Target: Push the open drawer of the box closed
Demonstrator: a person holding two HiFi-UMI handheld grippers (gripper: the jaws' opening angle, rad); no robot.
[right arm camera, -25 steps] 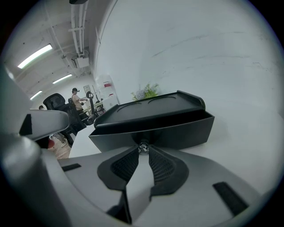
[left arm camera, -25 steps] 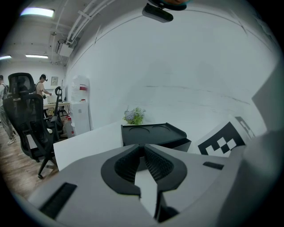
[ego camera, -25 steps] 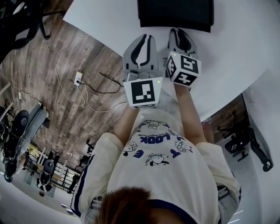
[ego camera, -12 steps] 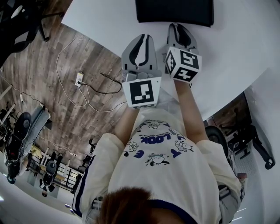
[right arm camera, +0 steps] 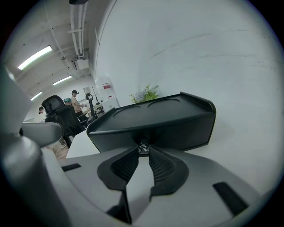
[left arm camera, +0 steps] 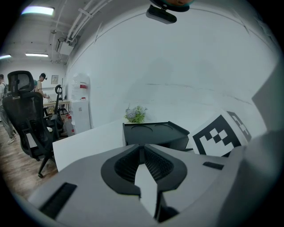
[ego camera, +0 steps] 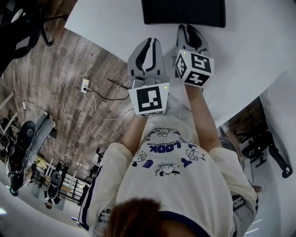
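A black box (ego camera: 183, 13) stands on the white table (ego camera: 249, 51) at the top of the head view. Its front face (right arm camera: 168, 128) fills the right gripper view, with a small round drawer knob (right arm camera: 142, 147) at its lower middle. My right gripper (right arm camera: 143, 153) is at the box front (ego camera: 188, 28), its two tips closed on either side of that knob. My left gripper (ego camera: 147, 52) hovers beside it, a little further from the box (left arm camera: 155, 133), pads together (left arm camera: 143, 150) and holding nothing. How far the drawer stands out is unclear.
A small potted plant (left arm camera: 135, 114) sits behind the box against the white wall. The table's edge (ego camera: 97, 41) runs diagonally at the left, with wooden floor and cables (ego camera: 85, 85) below. A black office chair (left arm camera: 26, 119) stands off the table's left end.
The head view has shifted slightly, so the box and both grippers sit a little higher in it. Neither gripper's jaws have visibly changed.
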